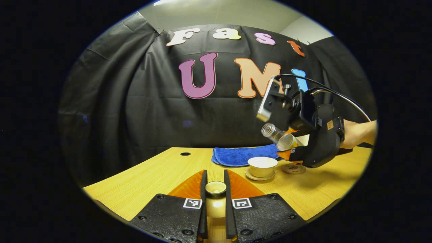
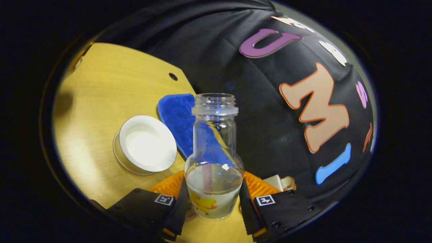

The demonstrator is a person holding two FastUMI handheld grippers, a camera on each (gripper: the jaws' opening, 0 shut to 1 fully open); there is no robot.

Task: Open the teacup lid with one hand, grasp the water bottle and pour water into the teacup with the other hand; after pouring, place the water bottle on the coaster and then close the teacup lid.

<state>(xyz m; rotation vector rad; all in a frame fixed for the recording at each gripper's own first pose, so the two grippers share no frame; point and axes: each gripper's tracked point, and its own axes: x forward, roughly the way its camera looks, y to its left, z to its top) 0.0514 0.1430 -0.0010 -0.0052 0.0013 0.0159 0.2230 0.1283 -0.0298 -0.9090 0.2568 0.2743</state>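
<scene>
One lid (image 1: 216, 188) pinched by left fingers (image 1: 204, 189) — one bottle (image 2: 214, 158) by right; one teacup (image 1: 262, 166).

Folded blue towel (image 1: 241, 156) near the back of the wooden table (image 1: 152, 179), beside a round cable hole (image 1: 185, 154).

Teacup (image 1: 262, 166) mouth open from above; tilted water bottle (image 1: 278, 136) hangs over its right side. Blue cloth (image 1: 241, 156) just behind, coaster (image 1: 294, 168) right. Bare table (image 1: 152, 175) left.
</scene>
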